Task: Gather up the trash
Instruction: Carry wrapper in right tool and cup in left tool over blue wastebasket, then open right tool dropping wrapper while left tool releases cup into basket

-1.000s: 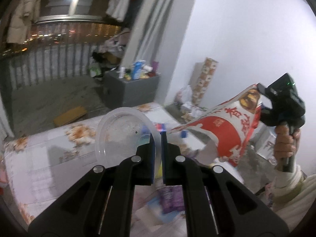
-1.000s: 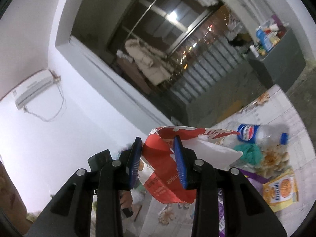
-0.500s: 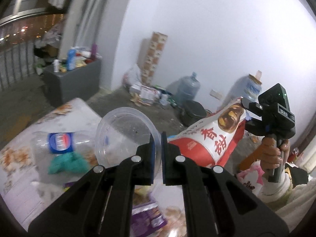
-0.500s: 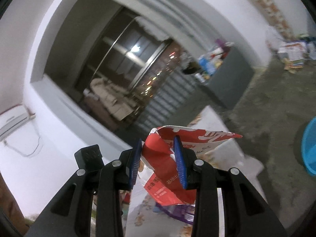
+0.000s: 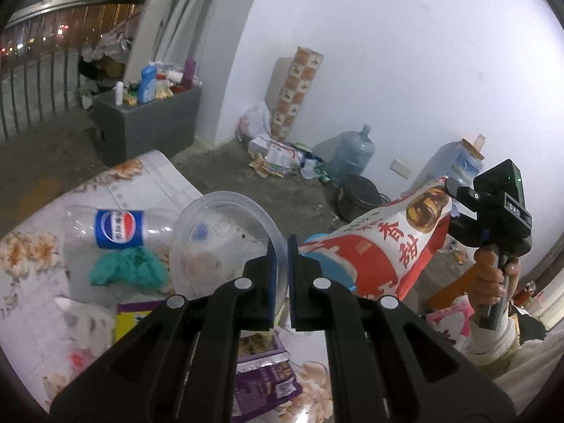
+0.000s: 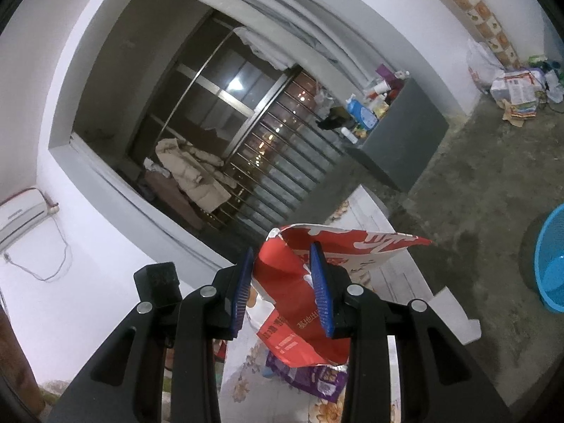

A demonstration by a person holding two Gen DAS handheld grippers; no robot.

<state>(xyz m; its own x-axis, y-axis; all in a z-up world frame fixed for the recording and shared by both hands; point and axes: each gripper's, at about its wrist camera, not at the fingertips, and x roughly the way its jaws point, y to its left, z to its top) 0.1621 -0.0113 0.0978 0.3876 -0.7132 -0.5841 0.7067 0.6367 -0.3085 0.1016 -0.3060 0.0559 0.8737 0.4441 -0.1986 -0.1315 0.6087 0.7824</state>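
Clear plastic was clamped in the left gripper point(image 5: 280, 278): a thin, see-through lid point(image 5: 225, 243) was pinched by its rim at about three o'clock, the jaws drawn almost together on the edge. An edge grip of that kind was probably chosen because so flat and flimsy a piece offers nothing else to bite on. It was held up above the table point(image 5: 155, 176), over which a flowered cloth was spread.

Below it, at about nine o'clock from the lid, an empty cola bottle point(image 5: 120, 229) was left lying on its side, with a crumpled green rag point(image 5: 128, 269) just beside it at its six o'clock. At six o'clock from the jaws a purple wrapper point(image 5: 268, 377) was seen flat on the cloth. These were judged to be trash not yet gathered.

Further right, the red and white snack bag point(image 5: 380, 246) was held up off the table by the right gripper point(image 6: 283, 282), its jaws set narrowly and pressed on a crumpled fold of the bag. A person's hand point(image 5: 493, 278) was wrapped round that gripper's handle.

At three o'clock in the right wrist view, a blue basket point(image 6: 550, 261) was seen standing on the bare floor, well apart from the table. It was judged the likely place for both held pieces, which would explain why both were lifted clear.
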